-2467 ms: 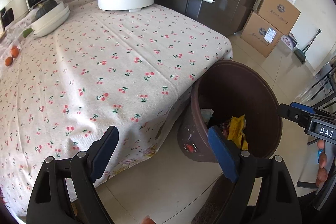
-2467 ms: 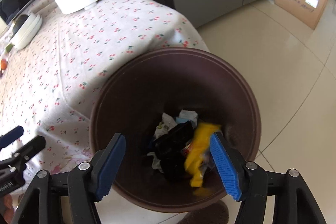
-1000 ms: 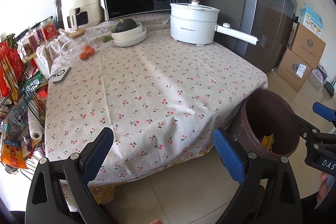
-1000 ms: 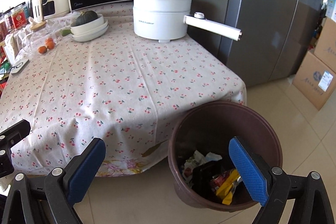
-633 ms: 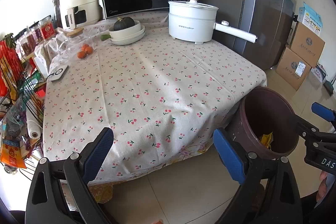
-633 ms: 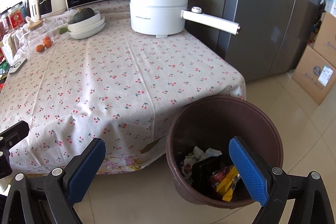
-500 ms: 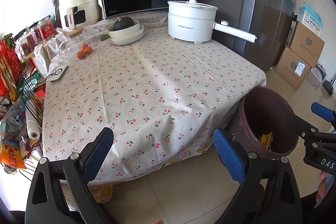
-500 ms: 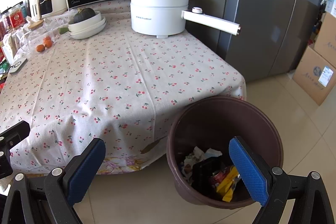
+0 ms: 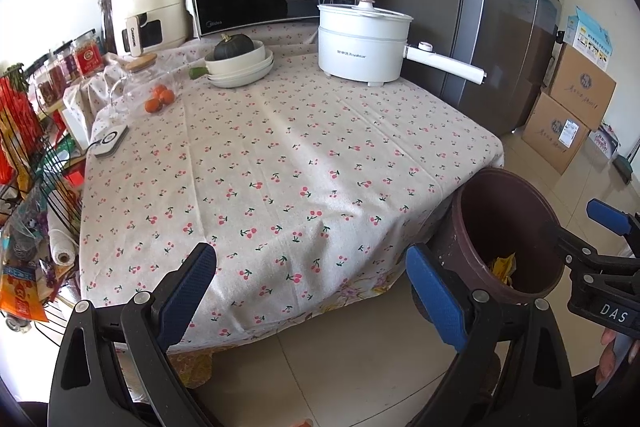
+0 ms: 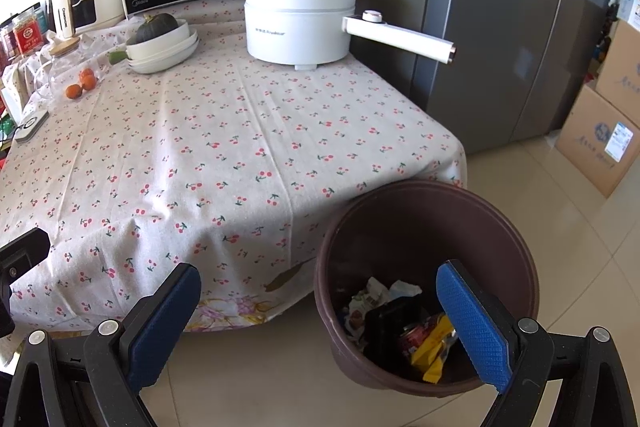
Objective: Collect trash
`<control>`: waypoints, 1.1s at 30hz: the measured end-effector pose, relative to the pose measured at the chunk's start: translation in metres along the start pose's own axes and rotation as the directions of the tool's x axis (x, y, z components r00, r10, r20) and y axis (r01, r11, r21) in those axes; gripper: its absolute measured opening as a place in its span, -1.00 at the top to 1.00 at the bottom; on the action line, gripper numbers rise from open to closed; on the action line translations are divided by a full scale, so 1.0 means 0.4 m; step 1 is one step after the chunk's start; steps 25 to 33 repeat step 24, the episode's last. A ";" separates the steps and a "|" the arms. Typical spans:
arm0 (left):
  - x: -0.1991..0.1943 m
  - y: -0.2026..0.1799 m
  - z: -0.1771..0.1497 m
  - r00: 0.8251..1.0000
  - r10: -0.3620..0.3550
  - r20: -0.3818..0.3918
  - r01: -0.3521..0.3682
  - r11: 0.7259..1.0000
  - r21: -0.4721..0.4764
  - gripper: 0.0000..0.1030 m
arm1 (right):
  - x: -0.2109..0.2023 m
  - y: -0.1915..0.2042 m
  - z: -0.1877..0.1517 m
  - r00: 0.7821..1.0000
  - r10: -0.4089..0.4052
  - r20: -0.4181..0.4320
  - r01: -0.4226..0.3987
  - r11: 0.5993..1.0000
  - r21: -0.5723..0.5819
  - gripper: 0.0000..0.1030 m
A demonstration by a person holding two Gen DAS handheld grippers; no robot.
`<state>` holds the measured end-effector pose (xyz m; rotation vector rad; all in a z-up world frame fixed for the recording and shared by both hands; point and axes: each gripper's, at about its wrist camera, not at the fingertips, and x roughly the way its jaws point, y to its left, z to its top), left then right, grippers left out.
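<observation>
While both hang over the floor, left gripper [image 9: 312, 281] spread wide, empty; right gripper [image 10: 320, 303] likewise; brown bin [image 10: 496, 227] at 4 o'clock off table [image 10: 224, 155], wrappers [image 10: 430, 343] inside.

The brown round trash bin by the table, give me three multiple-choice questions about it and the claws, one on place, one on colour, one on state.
1. Where does the brown round trash bin stand?
A. on the table
B. on the tiled floor at the corner of the cherry-print tablecloth
C. inside the fridge

2. What colour is the crumpled wrapper beside the red can in the bin?
A. yellow
B. green
C. purple

3. How is the right claw?
A. shut on a can
B. shut on nothing
C. open, holding nothing

Answers:
1 B, it sits on the tiles against the cloth's hanging edge.
2 A, the foil is bright yellow.
3 C, its blue pads stand wide apart.
</observation>
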<state>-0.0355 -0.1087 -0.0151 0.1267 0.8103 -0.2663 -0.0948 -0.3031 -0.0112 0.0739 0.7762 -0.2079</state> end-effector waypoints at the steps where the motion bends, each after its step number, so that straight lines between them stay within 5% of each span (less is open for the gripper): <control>1: -0.001 0.000 0.002 1.000 -0.001 0.001 0.001 1.000 0.000 -0.89 | 0.001 0.001 0.000 1.000 0.000 0.000 0.000 1.000 -0.002 -0.90; 33: -0.040 0.007 0.005 0.999 -0.045 0.003 0.045 0.999 0.030 -0.89 | 0.003 0.006 0.008 1.000 -0.005 0.011 0.005 1.000 0.014 -0.90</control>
